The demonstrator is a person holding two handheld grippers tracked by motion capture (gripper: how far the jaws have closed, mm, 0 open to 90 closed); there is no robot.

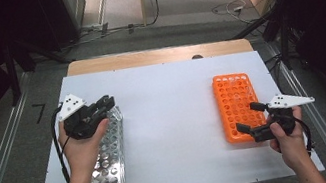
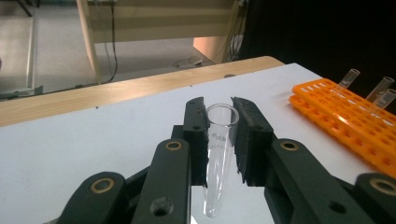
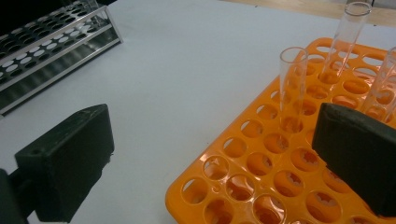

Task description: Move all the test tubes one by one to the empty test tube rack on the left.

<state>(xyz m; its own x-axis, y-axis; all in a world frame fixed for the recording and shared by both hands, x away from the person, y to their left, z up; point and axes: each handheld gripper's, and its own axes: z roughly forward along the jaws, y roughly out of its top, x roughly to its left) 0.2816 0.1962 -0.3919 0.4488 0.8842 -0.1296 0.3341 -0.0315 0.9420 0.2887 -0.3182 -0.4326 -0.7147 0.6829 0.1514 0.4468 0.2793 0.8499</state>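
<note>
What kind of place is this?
Probably a lab or test workspace: a white table holds an orange tube rack and a metal rack, the left gripper holds a glass tube, and cables trail across the floor.

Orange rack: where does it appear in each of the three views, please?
High view: the orange rack lies right of centre on the white table, beside the open right tool.
Left gripper view: at the right edge, beyond the glass tube gripped by the left tool.
Right gripper view: lower right, partly behind one jaw.
Shared landmark: the white table under it.
</note>
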